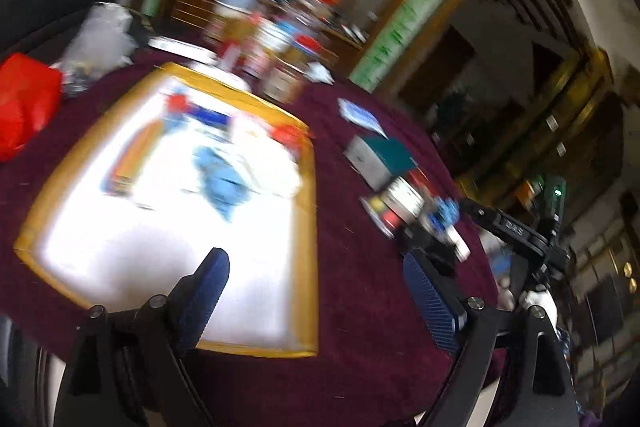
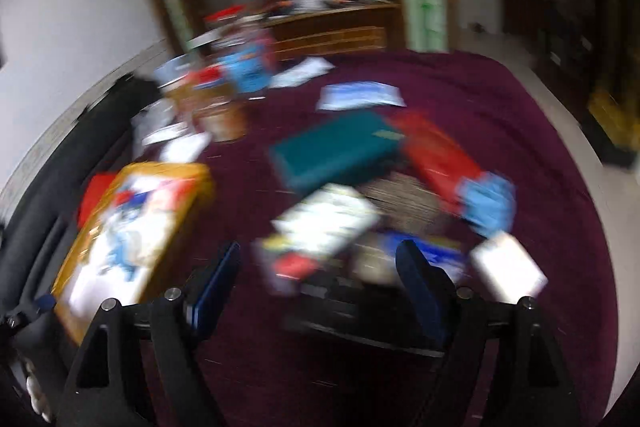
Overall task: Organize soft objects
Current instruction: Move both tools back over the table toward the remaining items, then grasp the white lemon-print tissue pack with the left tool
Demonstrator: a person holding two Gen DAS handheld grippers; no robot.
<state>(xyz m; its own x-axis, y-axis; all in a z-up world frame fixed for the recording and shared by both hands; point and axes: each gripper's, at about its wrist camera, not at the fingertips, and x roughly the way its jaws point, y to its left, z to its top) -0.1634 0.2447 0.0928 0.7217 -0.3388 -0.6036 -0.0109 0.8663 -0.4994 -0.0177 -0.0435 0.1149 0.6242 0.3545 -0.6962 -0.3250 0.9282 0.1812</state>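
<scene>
Both grippers' spread fingers (image 1: 216, 283) empty, blue cloth (image 1: 222, 183) lying beyond in yellow-rimmed tray (image 1: 308, 227)

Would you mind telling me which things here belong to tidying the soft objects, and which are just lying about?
Belong to the job:
- yellow-rimmed tray
- blue cloth in the tray
- blue cloth beside the boxes
- left gripper and right gripper, both open and empty

Lying about:
- teal box
- red box
- red bag
- jars at the back
</scene>
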